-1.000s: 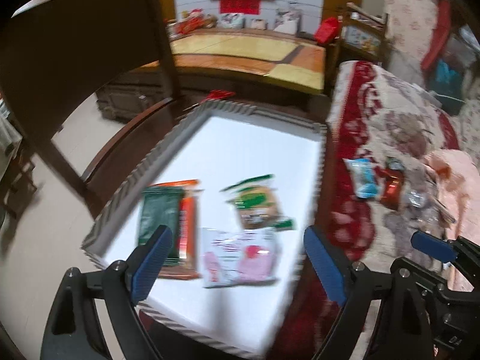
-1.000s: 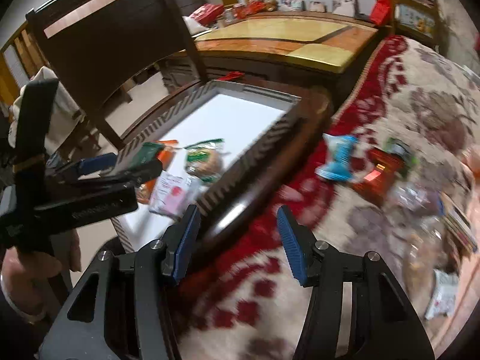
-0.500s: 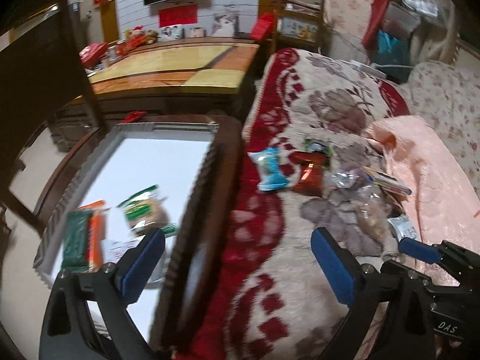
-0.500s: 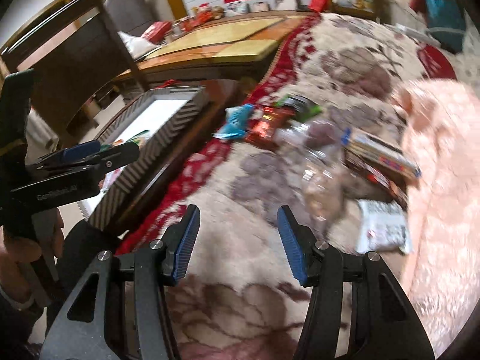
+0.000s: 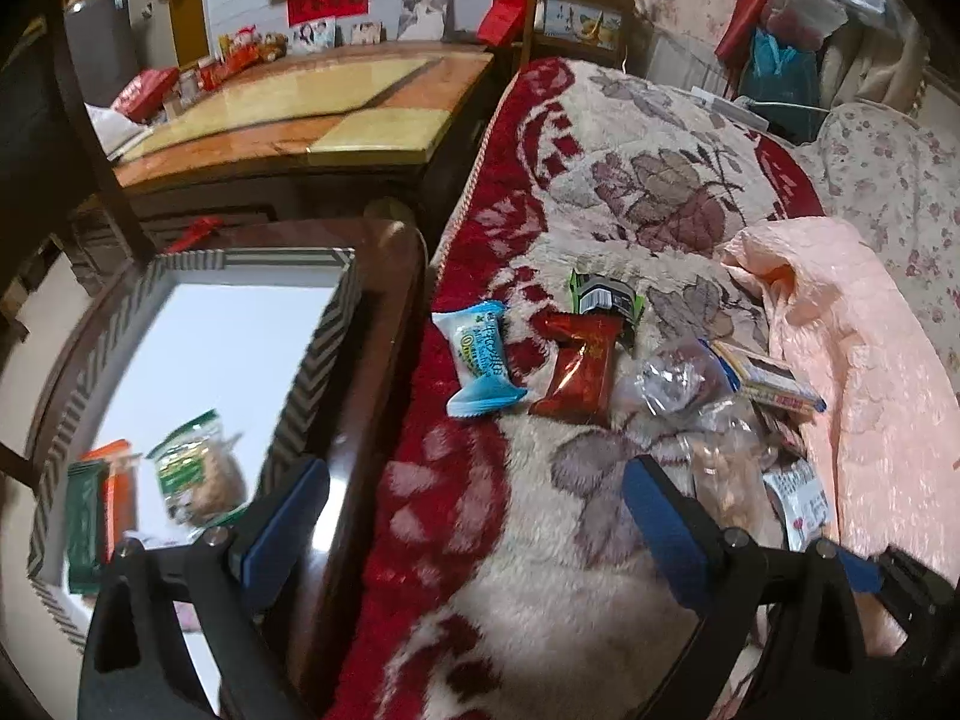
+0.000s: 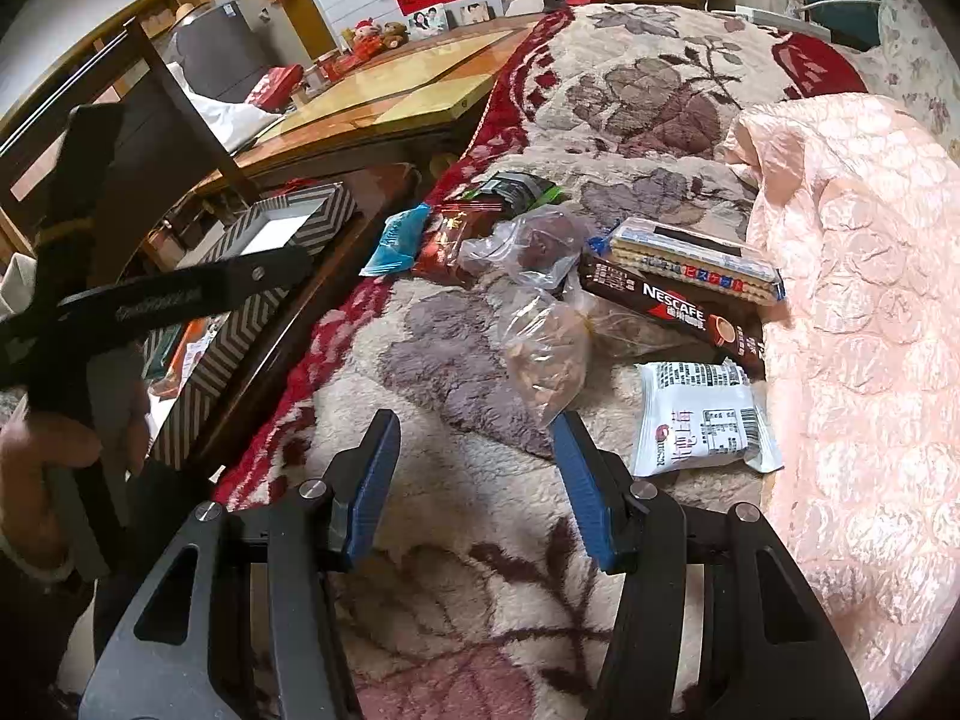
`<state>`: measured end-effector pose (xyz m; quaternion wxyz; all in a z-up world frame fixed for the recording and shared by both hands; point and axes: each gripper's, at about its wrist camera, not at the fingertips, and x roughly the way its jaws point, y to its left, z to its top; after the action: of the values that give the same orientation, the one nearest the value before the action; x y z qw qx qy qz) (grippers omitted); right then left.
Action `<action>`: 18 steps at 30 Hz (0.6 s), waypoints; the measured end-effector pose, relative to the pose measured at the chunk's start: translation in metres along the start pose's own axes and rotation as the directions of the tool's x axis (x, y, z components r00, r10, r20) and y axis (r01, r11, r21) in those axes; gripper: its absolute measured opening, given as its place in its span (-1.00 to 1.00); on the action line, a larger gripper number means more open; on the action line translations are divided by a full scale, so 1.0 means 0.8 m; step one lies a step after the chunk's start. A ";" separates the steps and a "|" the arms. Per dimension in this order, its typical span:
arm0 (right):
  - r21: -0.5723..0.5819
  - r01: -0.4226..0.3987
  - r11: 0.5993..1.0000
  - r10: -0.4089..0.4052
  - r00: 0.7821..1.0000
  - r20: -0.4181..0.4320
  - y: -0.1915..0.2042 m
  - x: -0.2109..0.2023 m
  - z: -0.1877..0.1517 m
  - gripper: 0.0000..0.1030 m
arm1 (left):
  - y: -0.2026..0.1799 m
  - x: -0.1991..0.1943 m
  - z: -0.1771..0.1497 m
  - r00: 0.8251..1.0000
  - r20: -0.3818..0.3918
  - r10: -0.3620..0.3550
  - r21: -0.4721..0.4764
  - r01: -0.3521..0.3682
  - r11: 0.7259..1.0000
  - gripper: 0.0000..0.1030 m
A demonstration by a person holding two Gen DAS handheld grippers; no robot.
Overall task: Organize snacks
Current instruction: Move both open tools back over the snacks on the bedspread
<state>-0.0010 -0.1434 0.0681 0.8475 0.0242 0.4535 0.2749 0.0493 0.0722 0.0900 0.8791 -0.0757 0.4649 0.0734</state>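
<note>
The snacks lie heaped on the floral blanket (image 6: 480, 372): a blue packet (image 5: 480, 354), a red packet (image 5: 579, 369), a Nescafe box (image 6: 678, 306). My chevron tray (image 5: 312, 360) on the left worktop (image 5: 384, 324) holds a green-labelled bun (image 5: 198, 480). Both views have swung from tray to blanket. My left tongs (image 5: 474, 516) and right tongs (image 6: 474, 480) hang released, empty.

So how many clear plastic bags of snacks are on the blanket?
2: one bag with dark contents beside the red packet, another bag with tan contents just ahead of the right gripper. Others may be hidden.
</note>
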 end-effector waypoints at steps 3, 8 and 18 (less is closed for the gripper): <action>0.009 -0.004 1.000 0.004 1.000 -0.008 -0.004 0.004 0.001 0.04 | 0.007 0.020 0.012 0.999 -0.036 -0.022 -0.034 0.021 0.999 0.93; 0.000 -0.025 1.000 0.025 1.000 -0.016 -0.001 0.014 0.013 0.04 | 0.017 0.051 0.031 0.996 -0.073 -0.051 -0.093 0.044 0.995 0.93; -0.033 -0.062 0.998 0.061 0.998 -0.034 0.011 0.032 0.027 0.04 | 0.025 0.108 0.060 0.983 -0.148 -0.105 -0.165 0.080 0.983 0.73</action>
<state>0.0232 -0.1189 0.0642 0.8314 0.0192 0.4617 0.3087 0.1322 0.1065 0.0436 0.8335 -0.1724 0.5211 0.0631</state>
